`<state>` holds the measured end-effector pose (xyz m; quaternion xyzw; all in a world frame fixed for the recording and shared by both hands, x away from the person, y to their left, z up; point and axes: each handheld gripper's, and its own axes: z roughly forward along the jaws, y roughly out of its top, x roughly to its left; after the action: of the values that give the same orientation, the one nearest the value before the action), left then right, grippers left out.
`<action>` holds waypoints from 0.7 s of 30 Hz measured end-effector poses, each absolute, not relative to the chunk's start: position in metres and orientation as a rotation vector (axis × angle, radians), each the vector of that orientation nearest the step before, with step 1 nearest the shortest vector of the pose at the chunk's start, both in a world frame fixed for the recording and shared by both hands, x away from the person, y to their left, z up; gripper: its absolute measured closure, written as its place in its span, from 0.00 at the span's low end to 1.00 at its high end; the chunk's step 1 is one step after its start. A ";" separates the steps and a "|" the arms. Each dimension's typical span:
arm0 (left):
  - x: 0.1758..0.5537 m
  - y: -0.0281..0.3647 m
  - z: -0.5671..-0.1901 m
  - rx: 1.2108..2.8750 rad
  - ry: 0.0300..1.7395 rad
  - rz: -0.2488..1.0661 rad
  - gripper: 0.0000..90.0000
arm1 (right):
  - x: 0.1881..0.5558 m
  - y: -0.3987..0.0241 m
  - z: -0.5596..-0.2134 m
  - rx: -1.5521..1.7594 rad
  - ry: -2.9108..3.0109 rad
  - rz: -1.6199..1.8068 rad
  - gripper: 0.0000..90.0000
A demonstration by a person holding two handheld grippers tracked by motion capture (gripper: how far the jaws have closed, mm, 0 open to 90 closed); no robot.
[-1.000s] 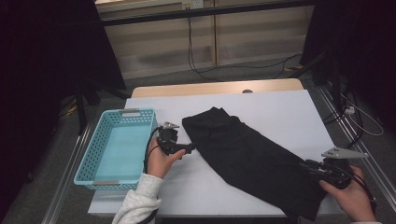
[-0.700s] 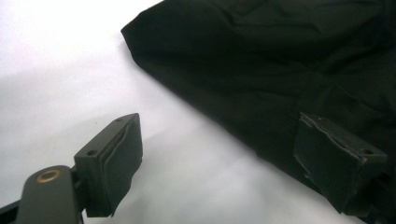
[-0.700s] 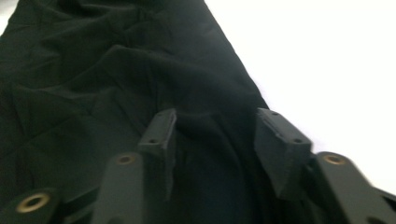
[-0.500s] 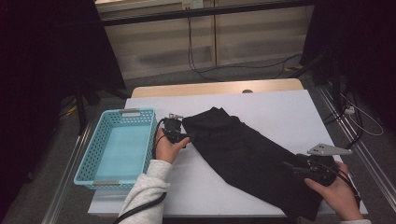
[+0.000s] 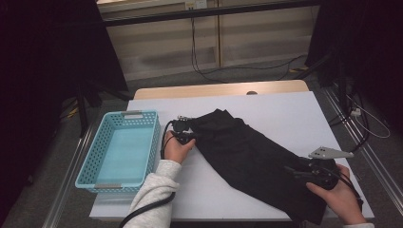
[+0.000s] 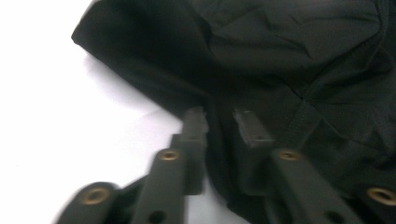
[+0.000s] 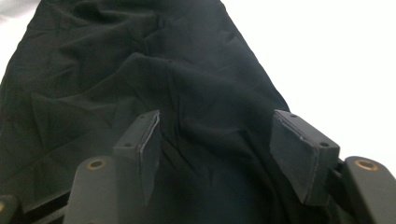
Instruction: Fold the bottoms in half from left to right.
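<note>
The black garment (image 5: pixel 252 159) lies spread in a long diagonal across the white table (image 5: pixel 285 109), its upper end near the blue basket (image 5: pixel 121 147) and its lower end running toward the near right corner. It looks like thin woven cloth, creased and limp, so I judge it light, soft and quite floppy: it will sag and drag wherever it is not supported, and a single layer could slip out of a shallow pinch. The seamed edge near the upper end, seen in the left gripper view as a stitched band (image 6: pixel 303 116), seems the firmest place to bite, since the doubled cloth gives the pads more to hold. The left gripper (image 5: pixel 183 134) sits at that upper end; its jaws have just been closing and now stand narrow with a fold of the dark cloth between the fingertips (image 6: pixel 196 116), pinching it as far as the close view shows. The right gripper (image 5: pixel 304 173) rests over the lower end with its jaws spread, having just been opening; its pads (image 7: pixel 147 135) stand either side of a raised crease without pressing it. Taking both ends at once should keep the cloth from bunching when lifted
</note>
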<state>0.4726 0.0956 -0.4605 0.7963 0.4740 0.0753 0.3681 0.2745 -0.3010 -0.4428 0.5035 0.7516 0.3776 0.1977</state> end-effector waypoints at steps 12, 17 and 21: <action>0.461 0.128 -0.441 2.001 1.318 0.196 0.97 | 0.274 -0.310 -0.442 1.429 2.067 1.056 0.36; 0.457 0.144 -0.437 2.000 1.339 0.223 0.97 | 0.274 -0.322 -0.442 1.454 2.040 1.032 0.35; 0.460 0.149 -0.440 1.989 1.358 0.230 0.97 | 0.272 -0.332 -0.442 1.477 2.021 1.019 0.35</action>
<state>0.4603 0.1490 -0.4397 0.7692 0.5249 0.0891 0.3533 0.2717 -0.3322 -0.4418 0.5333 0.7300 0.3679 0.2177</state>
